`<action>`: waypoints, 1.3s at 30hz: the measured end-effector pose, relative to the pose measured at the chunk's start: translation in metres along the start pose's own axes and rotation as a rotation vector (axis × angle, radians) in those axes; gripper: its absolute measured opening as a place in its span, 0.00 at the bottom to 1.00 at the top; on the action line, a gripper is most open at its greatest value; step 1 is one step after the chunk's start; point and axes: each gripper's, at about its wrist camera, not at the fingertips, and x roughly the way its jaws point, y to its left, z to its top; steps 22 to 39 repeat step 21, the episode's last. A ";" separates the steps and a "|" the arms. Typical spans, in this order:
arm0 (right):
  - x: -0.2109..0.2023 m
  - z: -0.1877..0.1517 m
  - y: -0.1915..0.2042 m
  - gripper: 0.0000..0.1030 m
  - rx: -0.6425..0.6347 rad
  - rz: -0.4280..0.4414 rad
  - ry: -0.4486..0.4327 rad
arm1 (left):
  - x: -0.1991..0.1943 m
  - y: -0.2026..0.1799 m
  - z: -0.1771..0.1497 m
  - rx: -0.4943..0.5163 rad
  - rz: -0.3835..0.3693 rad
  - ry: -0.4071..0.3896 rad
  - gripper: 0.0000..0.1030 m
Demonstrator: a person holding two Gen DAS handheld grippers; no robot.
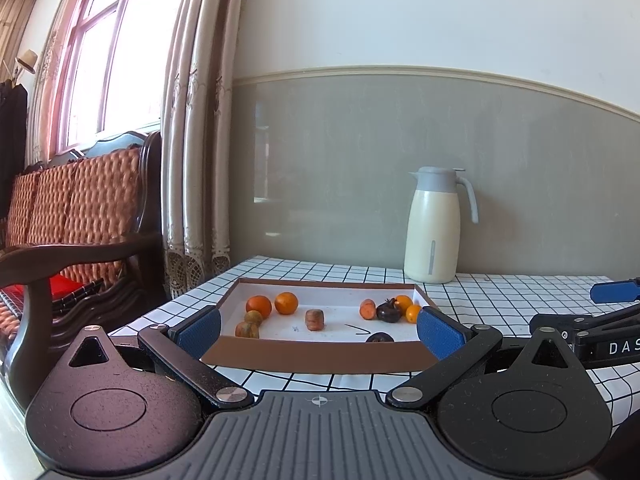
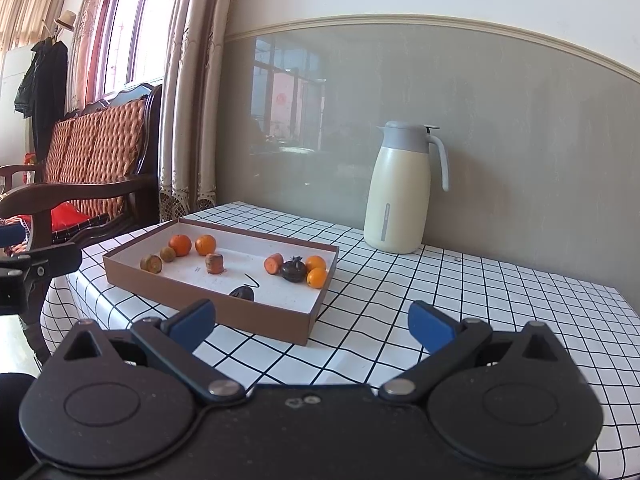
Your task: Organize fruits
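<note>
Resting ahead of both hand-held grippers, one shallow brown box (image 2: 208,300) with a white floor holds nine fruits: four oranges, two at its far-left part (image 2: 180,245) and two at its far-right corner (image 2: 316,263); three orange-brown chunks; and two dark purple fruits (image 2: 293,270). Its long axis runs across the left view, while in the right view it lies angled ahead-left. The left hand-held gripper (image 1: 319,330) and right hand-held gripper (image 2: 312,322) are both spread wide, holding nothing. One cream jug (image 2: 396,200) stands farther back on the checked table (image 2: 440,300).
</note>
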 end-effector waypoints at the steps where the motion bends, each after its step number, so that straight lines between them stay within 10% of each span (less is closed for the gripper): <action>1: 0.000 0.000 0.000 0.94 0.000 0.000 0.001 | 0.000 0.000 0.000 0.001 0.000 0.000 1.00; 39: 0.001 -0.001 0.001 0.94 0.000 0.001 0.000 | -0.004 -0.004 0.001 0.033 -0.021 -0.025 1.00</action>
